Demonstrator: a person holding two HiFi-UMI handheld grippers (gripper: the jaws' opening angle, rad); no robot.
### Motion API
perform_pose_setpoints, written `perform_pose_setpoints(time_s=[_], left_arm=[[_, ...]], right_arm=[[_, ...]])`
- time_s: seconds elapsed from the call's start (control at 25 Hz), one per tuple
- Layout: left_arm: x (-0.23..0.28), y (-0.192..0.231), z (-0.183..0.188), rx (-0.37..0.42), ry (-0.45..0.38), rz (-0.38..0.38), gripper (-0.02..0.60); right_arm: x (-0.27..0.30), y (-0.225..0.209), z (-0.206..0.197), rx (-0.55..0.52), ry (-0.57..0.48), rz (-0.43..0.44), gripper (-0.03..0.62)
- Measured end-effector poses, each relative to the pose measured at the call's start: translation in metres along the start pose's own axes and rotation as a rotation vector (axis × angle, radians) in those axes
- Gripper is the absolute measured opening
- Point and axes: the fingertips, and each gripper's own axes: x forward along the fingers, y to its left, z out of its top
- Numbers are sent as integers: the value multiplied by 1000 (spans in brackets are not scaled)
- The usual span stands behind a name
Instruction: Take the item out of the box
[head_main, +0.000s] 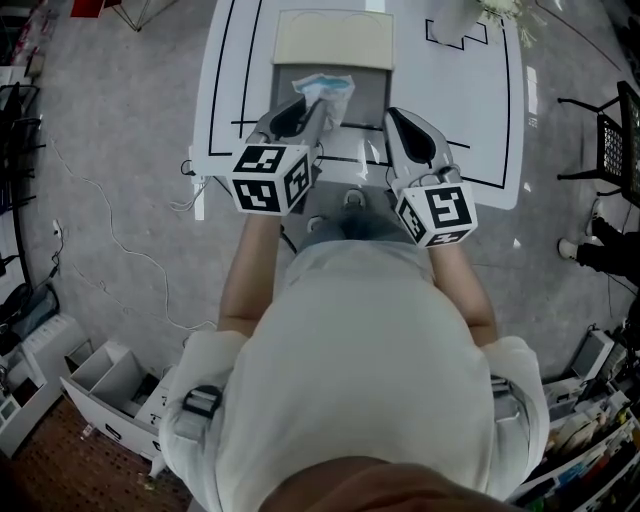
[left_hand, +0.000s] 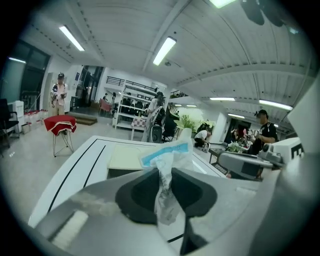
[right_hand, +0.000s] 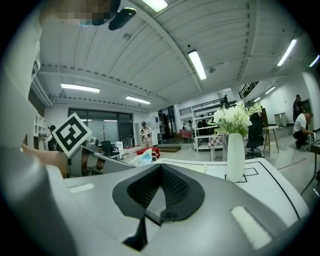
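An open box (head_main: 368, 98) with a cream flap (head_main: 333, 40) sits on the white table (head_main: 470, 120). Just above its near edge, my left gripper (head_main: 316, 102) is shut on a crumpled clear plastic bag with a blue strip (head_main: 326, 86). In the left gripper view the bag (left_hand: 170, 150) sticks up between the black pads, my left gripper (left_hand: 161, 172) pinching its neck, with the box flap (left_hand: 131, 157) behind it. My right gripper (head_main: 392, 112) hovers at the box's right side; in its own view my right gripper (right_hand: 160, 169) has its tips together with nothing between them.
A white vase of flowers (right_hand: 235, 150) stands at the table's far right corner (head_main: 498, 10). A black chair (head_main: 612, 140) is to the right of the table, white storage bins (head_main: 105, 385) sit on the floor at lower left, and a cable (head_main: 110, 240) trails across the floor.
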Motion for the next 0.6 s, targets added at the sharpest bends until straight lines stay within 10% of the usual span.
perform_pose_setpoints(time_s=[0.6], left_arm=[[-91,1,-27,-35,-124,-31,80]], right_arm=[[-48,73,-9,2,-16,-74,-2]])
